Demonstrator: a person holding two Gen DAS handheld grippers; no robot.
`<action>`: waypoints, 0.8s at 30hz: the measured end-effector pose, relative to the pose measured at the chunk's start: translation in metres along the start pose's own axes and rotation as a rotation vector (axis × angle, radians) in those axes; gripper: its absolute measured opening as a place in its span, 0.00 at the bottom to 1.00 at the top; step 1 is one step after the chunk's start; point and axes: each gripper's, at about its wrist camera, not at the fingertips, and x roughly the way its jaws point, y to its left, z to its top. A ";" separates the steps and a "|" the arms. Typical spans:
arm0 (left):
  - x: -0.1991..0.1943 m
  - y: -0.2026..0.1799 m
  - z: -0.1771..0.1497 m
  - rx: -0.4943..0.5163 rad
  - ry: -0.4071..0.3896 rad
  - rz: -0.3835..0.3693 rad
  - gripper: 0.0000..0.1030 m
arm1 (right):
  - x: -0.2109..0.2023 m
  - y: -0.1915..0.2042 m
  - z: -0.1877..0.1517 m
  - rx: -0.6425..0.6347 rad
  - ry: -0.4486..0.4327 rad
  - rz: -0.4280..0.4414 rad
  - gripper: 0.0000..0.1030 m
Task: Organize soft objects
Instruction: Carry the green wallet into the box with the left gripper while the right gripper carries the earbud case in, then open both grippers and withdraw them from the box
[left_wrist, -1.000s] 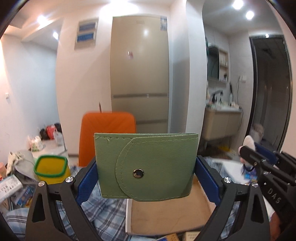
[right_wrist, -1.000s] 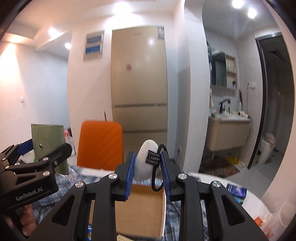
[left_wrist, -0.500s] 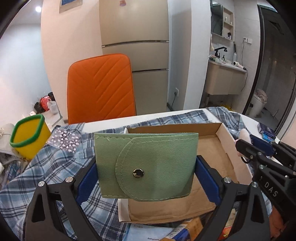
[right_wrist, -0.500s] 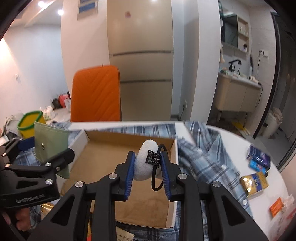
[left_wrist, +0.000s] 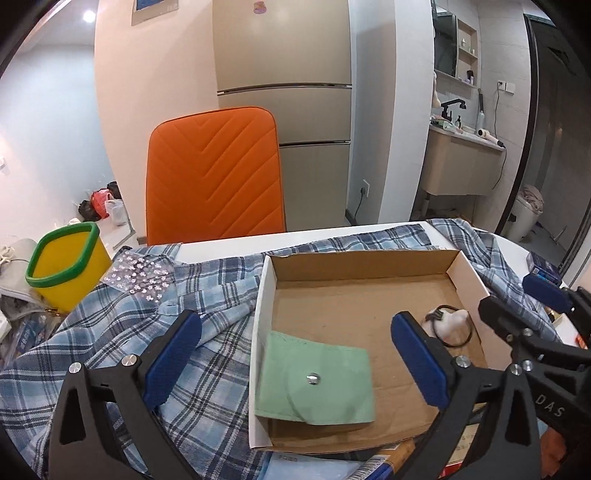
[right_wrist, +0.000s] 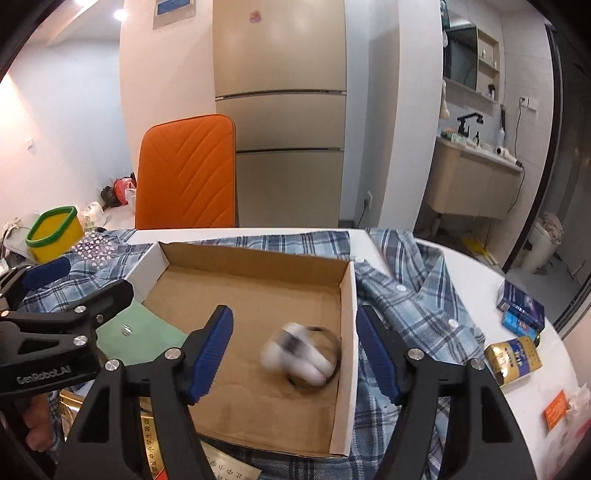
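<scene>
A green snap pouch (left_wrist: 314, 380) lies flat in the near left corner of the cardboard box (left_wrist: 262, 295). My left gripper (left_wrist: 295, 321) hovers above it, jaws opening, and nothing is between the pads. A white plush piece with a black loop (right_wrist: 299, 354), blurred in motion, is on or just above the box floor by the right wall (right_wrist: 349, 295). Over it my right gripper (right_wrist: 293, 312) has its jaws opening, clear of the plush. The plush (left_wrist: 448, 325) also shows in the left wrist view, and the pouch (right_wrist: 147, 328) in the right wrist view.
The box sits on a blue plaid shirt (left_wrist: 155, 362) spread over a white table (right_wrist: 480, 266). An orange chair (left_wrist: 214, 173) stands behind. A yellow bin with a green rim (left_wrist: 62, 266) is at the left, small packets (right_wrist: 517, 354) at the right, and booklets (right_wrist: 221, 465) under the box's near edge.
Both grippers came down over the box and tipped toward it. The left one let go of the green pouch, which now lies in the box. The right one released the white plush.
</scene>
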 end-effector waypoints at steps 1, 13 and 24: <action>-0.001 0.000 0.000 0.002 -0.005 0.002 0.99 | -0.001 0.000 0.000 0.001 -0.002 -0.001 0.69; -0.043 0.001 0.015 -0.039 -0.109 -0.032 0.99 | -0.035 -0.007 0.011 0.024 -0.080 -0.014 0.69; -0.124 0.003 0.024 -0.030 -0.298 -0.043 0.99 | -0.113 -0.006 0.024 0.026 -0.236 -0.017 0.69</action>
